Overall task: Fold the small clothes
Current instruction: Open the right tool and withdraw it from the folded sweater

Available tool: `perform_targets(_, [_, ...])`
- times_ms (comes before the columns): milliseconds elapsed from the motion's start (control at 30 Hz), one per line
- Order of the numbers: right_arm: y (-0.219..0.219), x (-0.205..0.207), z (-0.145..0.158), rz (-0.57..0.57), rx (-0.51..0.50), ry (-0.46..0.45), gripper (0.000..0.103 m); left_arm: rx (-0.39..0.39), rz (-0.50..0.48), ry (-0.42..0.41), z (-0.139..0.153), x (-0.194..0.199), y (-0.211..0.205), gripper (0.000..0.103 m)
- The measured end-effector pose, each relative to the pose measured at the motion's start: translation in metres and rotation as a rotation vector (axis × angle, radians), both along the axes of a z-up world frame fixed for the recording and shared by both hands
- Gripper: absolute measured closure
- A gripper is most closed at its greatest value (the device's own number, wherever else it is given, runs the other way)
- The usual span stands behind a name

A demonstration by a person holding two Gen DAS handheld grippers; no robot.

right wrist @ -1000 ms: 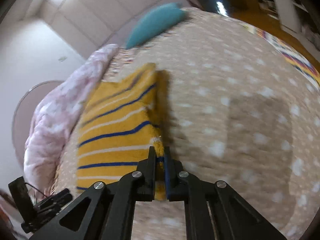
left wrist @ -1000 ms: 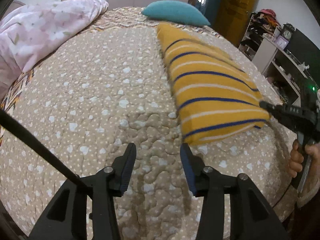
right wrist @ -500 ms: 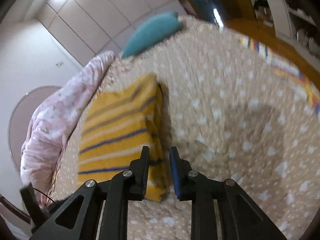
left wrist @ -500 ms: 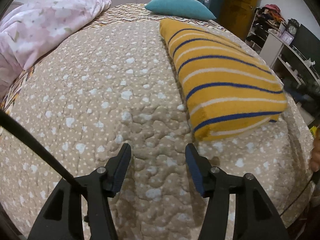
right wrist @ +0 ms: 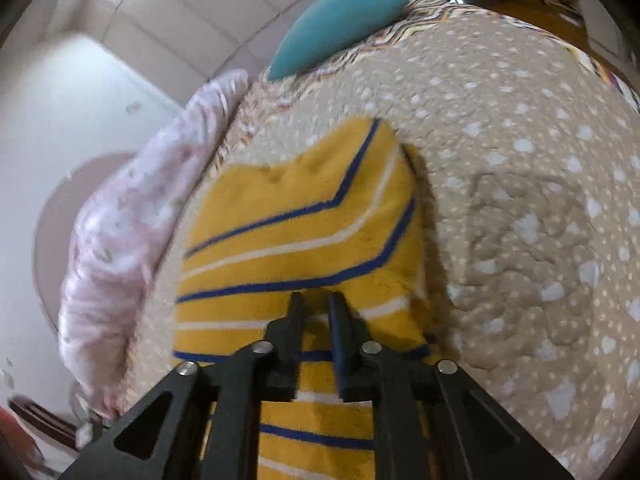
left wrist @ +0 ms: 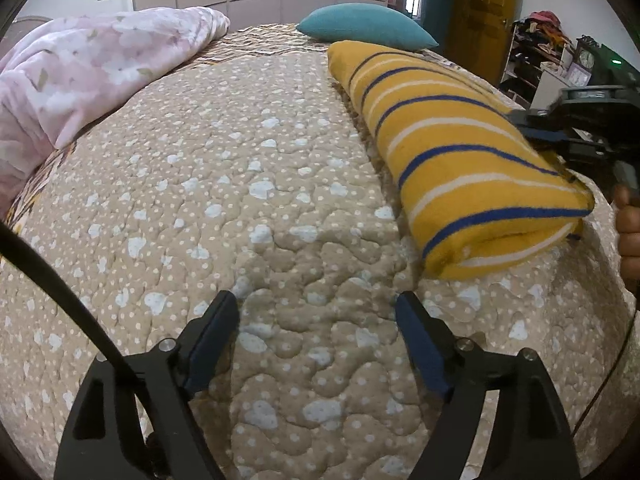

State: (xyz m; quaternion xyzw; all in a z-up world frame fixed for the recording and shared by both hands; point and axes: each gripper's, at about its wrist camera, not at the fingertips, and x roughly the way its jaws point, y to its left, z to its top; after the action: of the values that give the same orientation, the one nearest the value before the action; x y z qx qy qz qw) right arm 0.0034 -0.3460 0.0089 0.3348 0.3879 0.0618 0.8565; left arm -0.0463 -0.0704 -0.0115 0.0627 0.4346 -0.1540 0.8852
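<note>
The striped cloth point(left wrist: 460, 152), already folded long, is lying on the quilt point(left wrist: 240, 200) at 2 o'clock from the left gripper point(left wrist: 316, 332), which is hovering wide and empty. The right gripper point(right wrist: 316, 304) is sitting narrow over the cloth's near end, gripping nothing clearly. Best pinching both layers together before folding toward the pillow point(left wrist: 364, 26).
</note>
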Motion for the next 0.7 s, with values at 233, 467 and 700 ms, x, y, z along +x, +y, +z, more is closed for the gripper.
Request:
perform_targets(233, [0.007,-0.087,0.026,-0.082,-0.255,-0.041,0.063,0.001,0.005,-0.024,-0.004,-0.001,-0.002,0.010])
perform_targets(467, [0.020,-0.153,0.012,-0.097,-0.337,0.006,0.056,0.031,0.010,0.079,-0.001,0.011,-0.004,0.001])
perform_targets(700, [0.035,-0.149,0.006,-0.058,-0.255,-0.001,0.055,-0.079,0.064,0.096,0.019,-0.022,0.009,0.022])
